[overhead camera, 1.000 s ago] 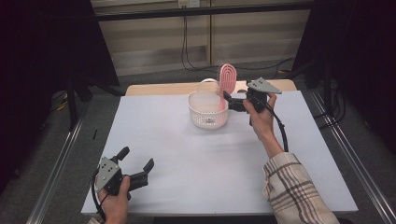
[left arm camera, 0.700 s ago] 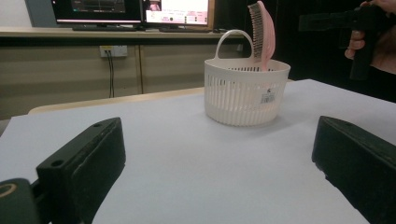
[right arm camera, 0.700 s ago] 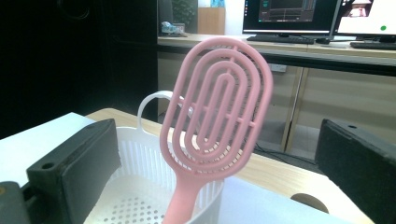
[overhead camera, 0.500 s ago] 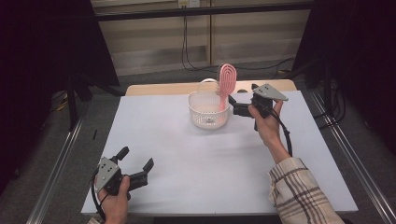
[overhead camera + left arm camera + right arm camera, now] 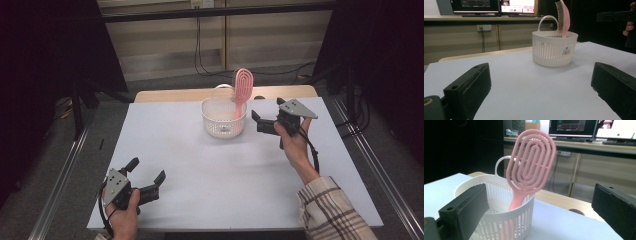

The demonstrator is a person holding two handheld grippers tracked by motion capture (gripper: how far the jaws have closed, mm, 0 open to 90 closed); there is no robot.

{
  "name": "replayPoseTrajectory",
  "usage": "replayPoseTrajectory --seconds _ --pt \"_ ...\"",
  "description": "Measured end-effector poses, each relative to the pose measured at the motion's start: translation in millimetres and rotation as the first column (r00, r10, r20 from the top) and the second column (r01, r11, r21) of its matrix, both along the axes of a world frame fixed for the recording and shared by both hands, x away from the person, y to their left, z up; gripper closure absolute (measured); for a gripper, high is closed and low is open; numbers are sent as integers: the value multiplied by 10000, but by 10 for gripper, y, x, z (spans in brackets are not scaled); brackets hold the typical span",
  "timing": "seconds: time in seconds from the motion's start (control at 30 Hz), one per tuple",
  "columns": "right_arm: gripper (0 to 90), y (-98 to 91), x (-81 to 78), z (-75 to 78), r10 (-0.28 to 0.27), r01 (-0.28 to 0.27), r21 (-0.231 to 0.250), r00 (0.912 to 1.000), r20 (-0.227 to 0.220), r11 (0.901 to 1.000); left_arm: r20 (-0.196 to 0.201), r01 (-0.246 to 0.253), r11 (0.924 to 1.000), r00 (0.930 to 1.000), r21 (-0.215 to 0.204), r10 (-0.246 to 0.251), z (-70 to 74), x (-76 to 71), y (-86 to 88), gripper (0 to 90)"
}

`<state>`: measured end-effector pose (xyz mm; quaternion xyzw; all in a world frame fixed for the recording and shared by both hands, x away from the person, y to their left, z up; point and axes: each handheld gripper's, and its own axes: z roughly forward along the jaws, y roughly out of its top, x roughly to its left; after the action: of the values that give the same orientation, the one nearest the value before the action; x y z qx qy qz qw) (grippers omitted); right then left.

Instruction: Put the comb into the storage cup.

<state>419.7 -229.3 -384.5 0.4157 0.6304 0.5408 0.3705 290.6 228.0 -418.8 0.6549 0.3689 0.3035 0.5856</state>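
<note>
Here, a white basket (image 5: 224, 120) stands on the table (image 5: 225, 170), near the middle of its far edge. A pink brush (image 5: 241, 90) stands in it, handle down, leaning on the rim on the side nearer the table's right edge; its oval head rises well above the rim. The basket's handle loop arches at its far side.

The right gripper (image 5: 261, 121) is held by a hand (image 5: 295, 142) just beside the basket, on the side toward the table's right edge, and raised above the table. Its jaws stand wide apart, holding nothing and touching neither basket nor brush. In the right gripper view the brush head shows between the two jaws.

The left gripper (image 5: 146, 172) rests low by the near left corner, held by the other hand (image 5: 122, 212), well apart from the basket. Its jaws are also spread and empty. Monitors sit on a bench beyond the table.
</note>
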Motion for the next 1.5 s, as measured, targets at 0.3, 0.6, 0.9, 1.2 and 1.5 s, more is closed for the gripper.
replayPoseTrajectory --seconds 0.3,0.6,0.9,1.2,1.5 --pt "0 -114 -243 -15 -223 227 -159 9993 286 9996 -14 -51 10000 10000 22 51 -3 7 -1 28" --pt "0 -184 -405 -11 -318 320 -65 9987 386 9995 24 -202 9998 9998 -65 202 -7 1 7 28" --pt "0 -256 -600 -22 -402 390 252 9981 460 9989 96 -139 9999 9999 -79 139 -1 -4 6 27" --pt "0 -364 -768 -49 -577 571 134 9970 514 9983 113 -127 9999 9999 -61 128 3 -13 16 27" --pt "0 -490 -935 -98 -791 784 169 9955 516 9968 89 -267 9996 9996 -36 268 4 -13 18 28"
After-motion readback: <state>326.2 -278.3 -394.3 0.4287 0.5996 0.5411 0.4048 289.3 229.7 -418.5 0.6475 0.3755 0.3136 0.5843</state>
